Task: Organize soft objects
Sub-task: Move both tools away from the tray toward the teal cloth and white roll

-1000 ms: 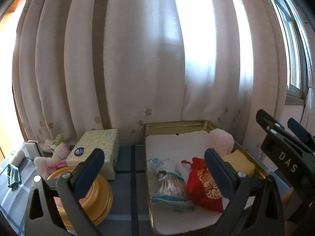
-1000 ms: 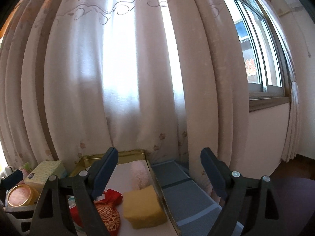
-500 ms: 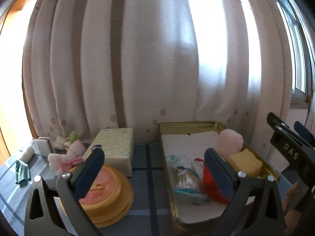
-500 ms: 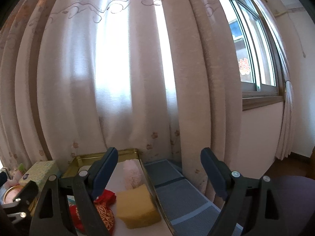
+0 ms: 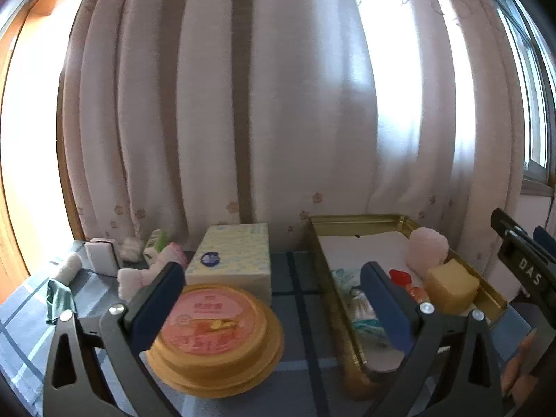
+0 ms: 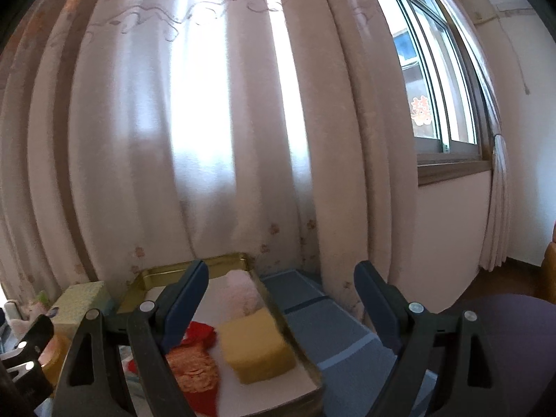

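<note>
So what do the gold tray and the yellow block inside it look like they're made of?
The gold tray looks like thin sheet metal with a glossy brass-coloured finish: its upright walls shine and mirror the light. The yellow block looks like foam sponge, judging by its matte, slightly grainy faces and soft rounded edges, though blur leaves that uncertain.

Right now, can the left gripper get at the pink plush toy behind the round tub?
Probably, but not straight: the left gripper is open, yet the round tub sits between it and the pink plush toy.

a blue checked tablecloth point(image 5: 299, 299) carries a gold tray point(image 5: 333, 299), tissue box point(image 5: 232, 257) and round tin point(image 5: 215, 337).
</note>
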The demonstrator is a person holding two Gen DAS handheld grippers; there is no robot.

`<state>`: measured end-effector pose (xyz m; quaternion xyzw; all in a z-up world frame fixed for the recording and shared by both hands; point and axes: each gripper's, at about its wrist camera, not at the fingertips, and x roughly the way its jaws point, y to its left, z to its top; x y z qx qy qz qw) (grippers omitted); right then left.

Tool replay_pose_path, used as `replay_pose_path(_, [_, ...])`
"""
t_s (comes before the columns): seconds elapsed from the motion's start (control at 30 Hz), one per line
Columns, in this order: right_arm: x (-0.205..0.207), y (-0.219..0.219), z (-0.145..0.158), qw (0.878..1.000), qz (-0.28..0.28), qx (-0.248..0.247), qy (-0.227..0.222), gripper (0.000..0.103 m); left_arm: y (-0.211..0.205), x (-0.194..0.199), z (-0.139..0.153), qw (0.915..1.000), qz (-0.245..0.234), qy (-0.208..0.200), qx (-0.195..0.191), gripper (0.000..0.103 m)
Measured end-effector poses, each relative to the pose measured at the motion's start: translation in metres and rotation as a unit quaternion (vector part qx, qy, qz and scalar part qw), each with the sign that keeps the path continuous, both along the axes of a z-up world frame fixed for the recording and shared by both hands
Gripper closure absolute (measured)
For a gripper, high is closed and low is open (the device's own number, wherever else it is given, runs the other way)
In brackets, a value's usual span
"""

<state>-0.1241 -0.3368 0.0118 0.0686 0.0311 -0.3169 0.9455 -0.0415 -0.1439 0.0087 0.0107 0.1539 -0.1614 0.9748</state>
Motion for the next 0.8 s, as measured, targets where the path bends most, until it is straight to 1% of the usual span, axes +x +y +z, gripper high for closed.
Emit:
replay_pose_path(0.1, [0.0, 0.013, 0.0, 1.0, 0.008, -0.003, -0.001, 0.016, 0.008, 0.001, 0.0, 1.0, 0.002, 0.001, 0.0, 0.001])
replay_pose_path(0.3, [0.008, 0.035, -0.001, 0.999, 0.032, 0.0, 0.01, 0.016, 0.029, 0.004, 0.0, 0.9999, 0.016, 0.002, -0.004, 0.001])
replay_pose_path(0.47, [0.013, 0.057, -0.001, 0.999, 0.049, 0.001, 0.005, 0.016, 0.045, 0.006, 0.0, 0.9997, 0.025, 0.003, -0.006, 0.001])
replay_pose_path(0.8, [0.031, 0.109, 0.0, 0.995, 0.101, -0.01, 0.015, 0.016, 0.089, 0.016, -0.001, 0.9982, 0.056, 0.008, -0.023, 0.001])
